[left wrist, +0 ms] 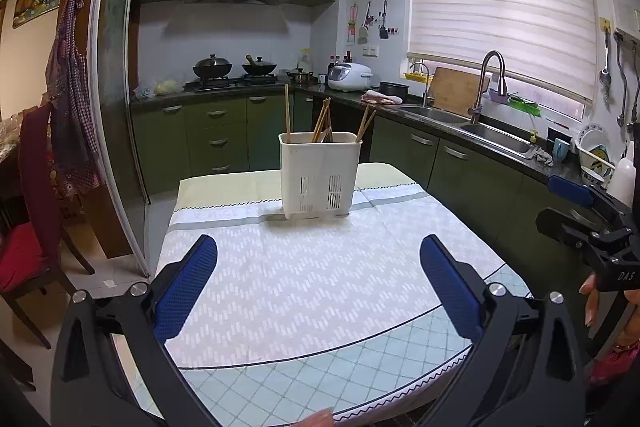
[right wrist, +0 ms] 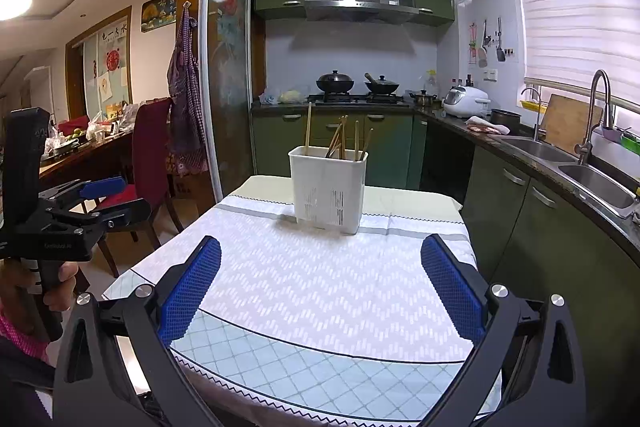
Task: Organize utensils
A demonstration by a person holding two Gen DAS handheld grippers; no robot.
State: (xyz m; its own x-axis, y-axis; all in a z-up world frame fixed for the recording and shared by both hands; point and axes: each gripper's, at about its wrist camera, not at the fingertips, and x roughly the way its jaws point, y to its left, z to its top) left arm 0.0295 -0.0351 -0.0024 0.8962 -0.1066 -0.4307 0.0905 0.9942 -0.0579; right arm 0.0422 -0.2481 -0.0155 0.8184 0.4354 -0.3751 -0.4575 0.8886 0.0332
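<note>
A white slotted utensil holder (left wrist: 319, 175) (right wrist: 327, 187) stands upright on the far part of the cloth-covered table (left wrist: 320, 291) (right wrist: 320, 287). Several wooden chopsticks (left wrist: 322, 121) (right wrist: 340, 141) stick up out of it. My left gripper (left wrist: 319, 259) is open, held over the table's near half, with nothing between its blue pads (left wrist: 188, 283). My right gripper (right wrist: 320, 259) is open too, likewise well short of the holder and holding nothing. Each gripper shows at the edge of the other's view, the right gripper (left wrist: 576, 201) and the left gripper (right wrist: 108, 195).
A green kitchen counter with a double sink (left wrist: 472, 125) (right wrist: 572, 167) runs along the right. A stove with woks (left wrist: 234, 69) (right wrist: 356, 85) is at the back. A red chair (left wrist: 28, 227) (right wrist: 148, 163) stands left of the table. A person's hand (right wrist: 56, 291) grips the left handle.
</note>
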